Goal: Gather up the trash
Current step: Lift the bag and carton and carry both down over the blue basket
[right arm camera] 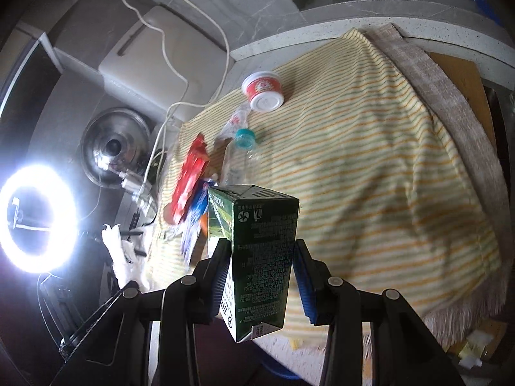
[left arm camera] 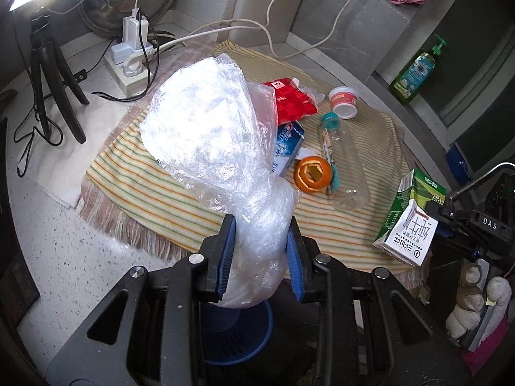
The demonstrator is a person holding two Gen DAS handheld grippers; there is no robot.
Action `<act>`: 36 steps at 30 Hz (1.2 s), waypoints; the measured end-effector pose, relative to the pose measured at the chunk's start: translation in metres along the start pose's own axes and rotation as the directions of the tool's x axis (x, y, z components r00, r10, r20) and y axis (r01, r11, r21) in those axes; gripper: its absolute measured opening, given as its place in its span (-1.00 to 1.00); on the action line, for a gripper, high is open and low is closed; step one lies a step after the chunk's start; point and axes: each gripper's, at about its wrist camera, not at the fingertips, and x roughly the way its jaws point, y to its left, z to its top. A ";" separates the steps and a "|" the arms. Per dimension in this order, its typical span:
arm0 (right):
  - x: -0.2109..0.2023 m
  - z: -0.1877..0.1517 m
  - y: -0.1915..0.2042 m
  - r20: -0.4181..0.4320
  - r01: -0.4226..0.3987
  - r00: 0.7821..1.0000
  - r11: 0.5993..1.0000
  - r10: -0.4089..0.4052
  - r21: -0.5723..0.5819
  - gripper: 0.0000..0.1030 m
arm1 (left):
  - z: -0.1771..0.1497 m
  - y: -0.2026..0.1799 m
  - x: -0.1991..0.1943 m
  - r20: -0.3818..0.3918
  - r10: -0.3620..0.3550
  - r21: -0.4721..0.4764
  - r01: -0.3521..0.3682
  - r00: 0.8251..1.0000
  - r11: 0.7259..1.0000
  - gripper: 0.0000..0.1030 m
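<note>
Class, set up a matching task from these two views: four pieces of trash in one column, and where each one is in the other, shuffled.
Things:
1. plastic bag
2. carton
3. orange peel
4. cup

Places:
A. lying on its side at the far end of the cloth
B. clamped in the right tool
C. beside the clear bottle
D. clamped in the left tool

Pairs: 1-D, 2-B, 3-C, 4-A
</note>
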 end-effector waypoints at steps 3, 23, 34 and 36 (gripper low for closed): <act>-0.007 -0.022 0.006 -0.004 -0.009 1.000 1.000 0.009 -0.018 -0.22 | -0.020 -0.002 -0.001 -0.023 -0.016 0.016 0.016 1.000 1.000 -0.43; 0.045 -0.200 -0.002 -0.125 0.107 0.986 0.992 -0.114 -0.064 -0.22 | -0.187 0.027 0.062 -0.296 -0.067 0.100 0.100 0.953 0.990 -0.43; 0.127 -0.249 -0.034 -0.171 0.198 0.958 0.964 -0.229 -0.178 -0.22 | -0.249 0.044 0.148 -0.359 -0.045 0.104 0.088 0.932 0.991 -0.43; 0.141 -0.256 -0.040 -0.173 0.218 0.952 0.955 -0.254 -0.201 -0.22 | -0.258 0.051 0.161 -0.369 -0.034 0.100 0.076 0.929 0.992 -0.43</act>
